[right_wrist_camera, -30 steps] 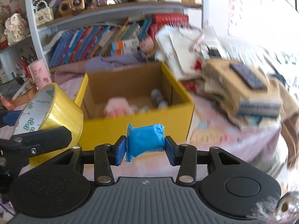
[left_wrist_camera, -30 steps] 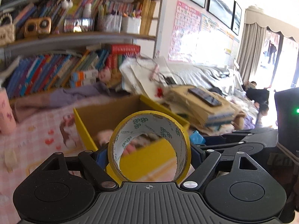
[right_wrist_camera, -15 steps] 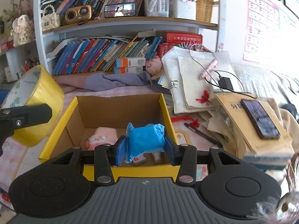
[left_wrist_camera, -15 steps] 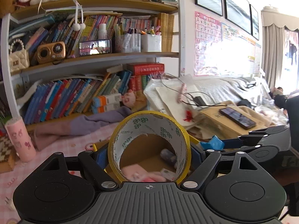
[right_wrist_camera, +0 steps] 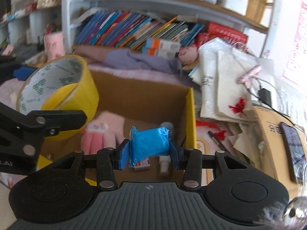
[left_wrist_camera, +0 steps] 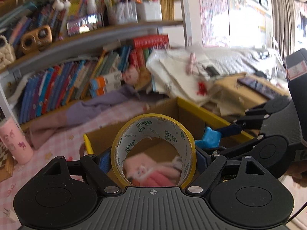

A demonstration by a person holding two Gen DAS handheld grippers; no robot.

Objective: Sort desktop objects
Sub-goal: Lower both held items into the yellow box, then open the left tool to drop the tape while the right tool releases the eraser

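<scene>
Setting: lived-in home, likely a child's study corner. Evidence: wall shelves (right_wrist_camera: 172,2) crammed with colourful children's books (right_wrist_camera: 134,30); plush pig (right_wrist_camera: 187,54) tucked among them; pink cartoon-print cup (left_wrist_camera: 14,143) on a pink checked tablecloth (left_wrist_camera: 63,140). Alphabet-style learning poster (left_wrist_camera: 213,13) on wall; curtains (left_wrist_camera: 282,17) at a bright window. Stack of papers and envelopes (right_wrist_camera: 220,82), phone (right_wrist_camera: 292,143) lying on top. Crumpled purple cloth (right_wrist_camera: 145,61) along the shelf foot.

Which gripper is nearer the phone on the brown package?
Right. The right gripper, shut on the blue packet, is over the box side nearest the phone. The left gripper, holding the tape roll, sits farther away.
</scene>
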